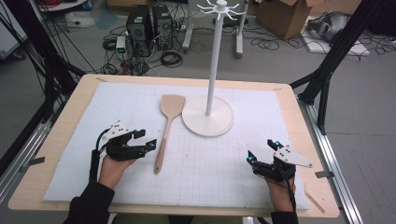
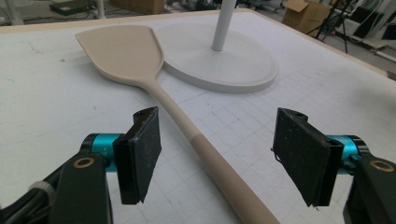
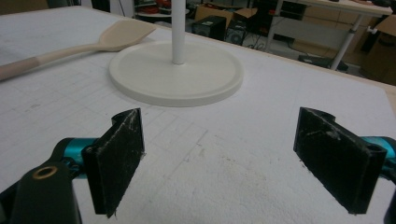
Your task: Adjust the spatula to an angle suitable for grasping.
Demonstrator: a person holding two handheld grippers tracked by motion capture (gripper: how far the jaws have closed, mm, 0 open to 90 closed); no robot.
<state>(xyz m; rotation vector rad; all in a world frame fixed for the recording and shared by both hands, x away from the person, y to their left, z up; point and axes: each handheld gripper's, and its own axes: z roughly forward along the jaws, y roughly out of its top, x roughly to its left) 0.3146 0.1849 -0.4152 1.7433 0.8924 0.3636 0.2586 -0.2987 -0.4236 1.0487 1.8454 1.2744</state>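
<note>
The left tongs (image 1: 141,139) are held low at the near left of the tabletop (image 1: 56,140), jaws spread wide with nothing pressed between them. In the left gripper view the wooden spatula (image 2: 187,126) is seen running up between the two pads (image 2: 140,156), its handle lying on the white mat (image 1: 243,154) under the gap and untouched on either side. The tongs appear to be lined up this way so that the handle can be straddled and then clamped; that is a judgement from the alignment. The right tongs (image 1: 261,151) are kept at the near right, likewise open and empty, well apart from the spatula, probably parked until needed.

The spatula is laid flat left of centre, blade at the far end just beside the round base of the white hanging stand (image 1: 208,116), handle pointing near. The stand's pole rises to a ring of hooks at the top, which suggests the spatula is meant to be hung there.
</note>
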